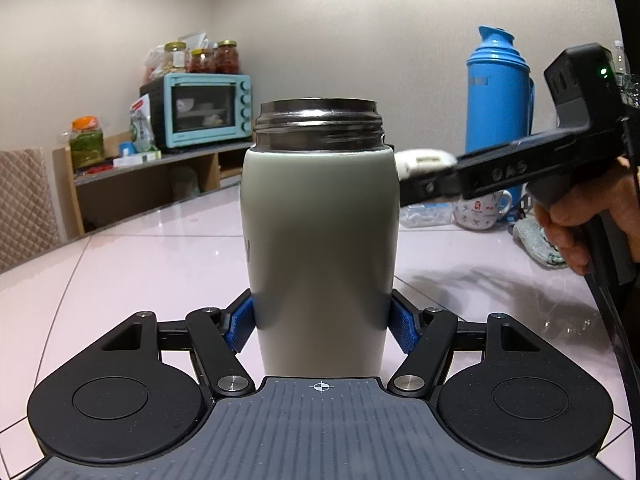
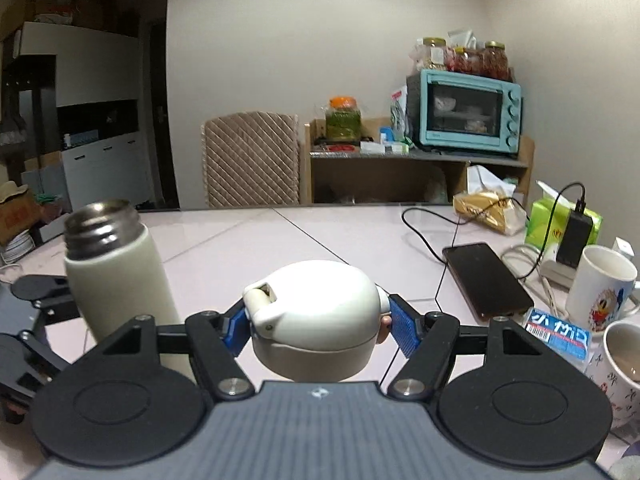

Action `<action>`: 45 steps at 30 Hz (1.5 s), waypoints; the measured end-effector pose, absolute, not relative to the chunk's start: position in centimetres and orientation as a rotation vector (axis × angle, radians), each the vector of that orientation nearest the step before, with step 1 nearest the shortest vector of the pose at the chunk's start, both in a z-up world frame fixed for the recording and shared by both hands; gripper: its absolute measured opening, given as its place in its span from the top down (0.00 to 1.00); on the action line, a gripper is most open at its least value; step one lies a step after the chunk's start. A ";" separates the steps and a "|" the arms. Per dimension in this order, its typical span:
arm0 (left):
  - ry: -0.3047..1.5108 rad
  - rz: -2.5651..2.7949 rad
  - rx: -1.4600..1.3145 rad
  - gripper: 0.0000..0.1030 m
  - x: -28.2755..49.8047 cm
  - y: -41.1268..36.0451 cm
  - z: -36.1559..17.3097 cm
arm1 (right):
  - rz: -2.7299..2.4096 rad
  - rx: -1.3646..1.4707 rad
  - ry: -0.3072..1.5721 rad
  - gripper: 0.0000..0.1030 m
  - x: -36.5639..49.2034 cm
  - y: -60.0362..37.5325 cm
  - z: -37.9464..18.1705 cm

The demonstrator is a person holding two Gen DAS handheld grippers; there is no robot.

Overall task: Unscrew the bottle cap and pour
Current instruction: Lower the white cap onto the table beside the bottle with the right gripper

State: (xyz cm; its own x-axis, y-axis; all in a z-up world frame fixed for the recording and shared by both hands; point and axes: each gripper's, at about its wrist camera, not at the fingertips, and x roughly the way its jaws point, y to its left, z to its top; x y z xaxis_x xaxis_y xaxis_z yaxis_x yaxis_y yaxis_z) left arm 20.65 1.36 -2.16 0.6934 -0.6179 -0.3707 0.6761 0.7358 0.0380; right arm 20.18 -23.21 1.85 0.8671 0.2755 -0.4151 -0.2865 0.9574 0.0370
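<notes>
A cream insulated bottle [image 1: 320, 240] stands upright on the pale tiled table, its threaded steel mouth [image 1: 320, 122] uncovered. My left gripper [image 1: 322, 322] is shut on the bottle's lower body with its blue pads. The bottle also shows in the right wrist view [image 2: 120, 276] at the left. My right gripper [image 2: 316, 326] is shut on the cream flip-top cap [image 2: 316, 316] and holds it above the table, to the right of the bottle. In the left wrist view the right gripper [image 1: 424, 176] reaches in from the right, level with the bottle's shoulder, with the cap [image 1: 424, 160] partly seen.
On the right are a white printed mug [image 2: 600, 284], a second mug [image 2: 624, 356], a phone [image 2: 488, 280] on a cable, a green tissue pack [image 2: 556, 224] and a blue thermos [image 1: 498, 92]. A teal oven [image 2: 464, 114] stands on a shelf behind.
</notes>
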 end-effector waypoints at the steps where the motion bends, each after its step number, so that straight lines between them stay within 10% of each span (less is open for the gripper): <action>1: 0.348 -0.726 0.177 0.30 20.6 1.3 -2.2 | 0.287 -0.030 0.442 0.31 20.4 -23.1 1.6; 45: 0.348 -0.719 0.174 0.30 20.6 1.1 -2.2 | 0.256 -0.109 0.669 0.31 24.2 -19.6 -3.4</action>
State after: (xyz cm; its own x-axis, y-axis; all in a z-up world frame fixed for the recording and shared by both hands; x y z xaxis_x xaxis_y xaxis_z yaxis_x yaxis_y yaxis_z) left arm 20.56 1.14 -2.22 0.6985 -0.6127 -0.3697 0.6700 0.7415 0.0371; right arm 24.19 -19.63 -3.45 0.7545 0.1990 -0.6254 -0.2690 0.9630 -0.0181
